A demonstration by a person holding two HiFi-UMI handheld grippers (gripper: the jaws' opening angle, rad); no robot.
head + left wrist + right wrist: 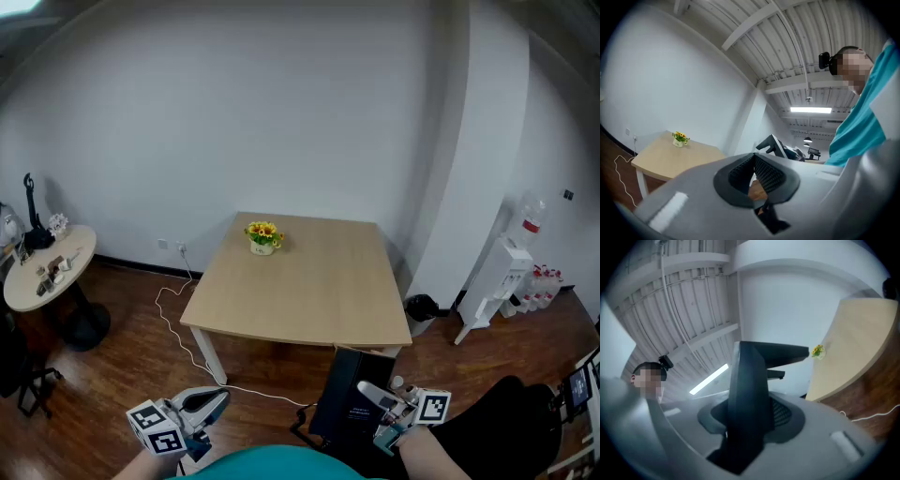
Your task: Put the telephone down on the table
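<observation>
Standing well back from the pale square wooden table (309,300), the person holds the black hard-plastic desk telephone (747,394) low in the air, pinched edgewise in the right gripper (373,392). The left gripper (208,405) has its tips pressed together on nothing. I judge the telephone to be stiff, smooth and somewhat top-heavy, so a hold on its flat body seems safest.

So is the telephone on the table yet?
No, off it: the right gripper is shut on the telephone, short of the table, which holds only a flower pot.
</observation>
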